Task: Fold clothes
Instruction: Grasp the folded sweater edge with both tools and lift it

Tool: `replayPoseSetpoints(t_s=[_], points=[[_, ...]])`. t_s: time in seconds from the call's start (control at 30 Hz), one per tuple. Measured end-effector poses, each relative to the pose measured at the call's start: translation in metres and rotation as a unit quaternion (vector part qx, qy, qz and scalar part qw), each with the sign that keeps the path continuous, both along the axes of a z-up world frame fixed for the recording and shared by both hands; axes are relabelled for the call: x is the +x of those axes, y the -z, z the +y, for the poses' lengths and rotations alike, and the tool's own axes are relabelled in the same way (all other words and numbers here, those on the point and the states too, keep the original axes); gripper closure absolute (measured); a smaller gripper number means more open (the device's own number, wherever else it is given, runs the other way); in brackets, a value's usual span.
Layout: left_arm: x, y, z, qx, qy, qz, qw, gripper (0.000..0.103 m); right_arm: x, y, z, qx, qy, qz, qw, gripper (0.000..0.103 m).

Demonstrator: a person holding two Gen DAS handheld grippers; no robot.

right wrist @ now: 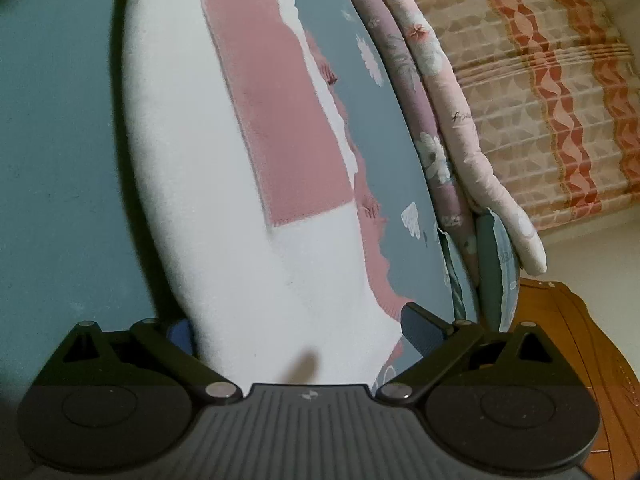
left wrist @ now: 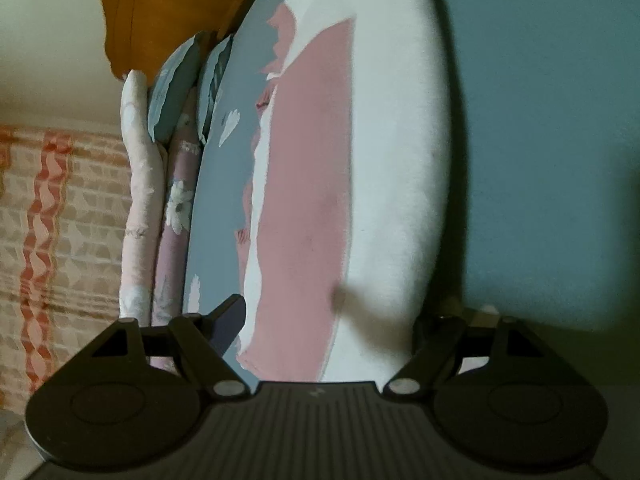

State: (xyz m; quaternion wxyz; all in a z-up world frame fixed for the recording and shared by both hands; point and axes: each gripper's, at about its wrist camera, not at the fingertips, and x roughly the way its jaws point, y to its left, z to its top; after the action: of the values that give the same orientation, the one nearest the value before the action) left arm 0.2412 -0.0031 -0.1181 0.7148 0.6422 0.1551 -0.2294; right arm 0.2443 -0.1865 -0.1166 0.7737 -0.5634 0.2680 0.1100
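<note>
A knitted garment (left wrist: 312, 160), white with a large pink panel, lies spread on a blue-grey bedsheet (left wrist: 540, 120). In the left wrist view my left gripper (left wrist: 340, 312) straddles its near end with the jaws wide apart. One finger (left wrist: 228, 320) stands just outside the pink edge, and the white edge hides the other. The right wrist view shows the same garment (right wrist: 224, 160) between the wide jaws of my right gripper (right wrist: 294, 320). Its right finger (right wrist: 420, 324) sits beside the pink hem, its left finger half hidden behind white knit. Neither pair of pads visibly presses the cloth.
Rolled floral quilts (left wrist: 140, 200) (right wrist: 452, 128) and small blue pillows (left wrist: 172, 96) line the sheet's far side. Beyond them is an orange-and-cream patterned fabric (left wrist: 52, 220) (right wrist: 540, 100). Orange-brown wooden furniture (left wrist: 160, 8) (right wrist: 568, 340) stands by the pillows. Bare sheet (right wrist: 48, 120) lies on the garment's other side.
</note>
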Motion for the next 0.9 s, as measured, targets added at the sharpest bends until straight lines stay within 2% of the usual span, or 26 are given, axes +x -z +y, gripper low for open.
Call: replayPoseSetpoints(t_s=[0.1,0.13,0.23,0.33,0.43,0.47,0.5,0.53,0.57,0.6,0.7,0.9], points=[[-0.008,0.001,0.014,0.007,-0.009,-0.009,0.9999,0.022,-0.005,-0.001,-0.020,-0.008,0.025,0.001,1.000,0.005],[-0.010,0.002,0.019,0.006,-0.017,-0.011,0.9998,0.022,-0.008,-0.001,-0.027,-0.011,0.033,0.001,0.999,0.009],[-0.015,0.004,0.023,0.003,-0.025,-0.020,0.9995,0.022,-0.013,0.000,-0.035,0.004,0.045,0.003,0.999,0.026],[-0.016,0.008,0.014,0.025,0.002,-0.040,0.9989,0.026,-0.010,0.006,-0.023,0.005,0.033,-0.004,0.999,0.046],[-0.018,0.012,0.007,0.034,0.016,-0.034,0.9987,0.048,-0.008,0.013,-0.015,0.003,0.020,-0.011,1.000,0.063],[-0.019,0.013,0.006,0.032,0.013,-0.026,0.9991,0.062,-0.009,0.015,-0.015,0.007,0.022,-0.005,1.000,0.071],[-0.019,0.014,0.006,0.028,0.006,-0.015,0.9995,0.074,-0.009,0.017,-0.016,0.011,0.024,0.002,1.000,0.076],[-0.019,0.016,0.006,0.024,0.000,-0.006,0.9997,0.079,-0.010,0.019,-0.016,0.012,0.025,0.008,1.000,0.085],[-0.019,0.018,0.006,0.022,-0.004,-0.003,0.9997,0.088,-0.012,0.021,-0.015,0.009,0.026,0.012,1.000,0.087],[-0.020,0.020,0.006,0.021,-0.007,0.001,0.9998,0.091,-0.014,0.023,-0.014,0.007,0.026,0.015,1.000,0.087],[-0.019,0.018,0.006,0.004,-0.024,0.008,0.9997,0.092,-0.010,0.019,-0.015,0.019,0.035,0.022,0.999,0.089],[-0.018,-0.008,0.008,-0.029,-0.044,0.011,0.9986,0.095,-0.007,0.006,-0.019,0.034,0.033,0.034,0.998,0.091]])
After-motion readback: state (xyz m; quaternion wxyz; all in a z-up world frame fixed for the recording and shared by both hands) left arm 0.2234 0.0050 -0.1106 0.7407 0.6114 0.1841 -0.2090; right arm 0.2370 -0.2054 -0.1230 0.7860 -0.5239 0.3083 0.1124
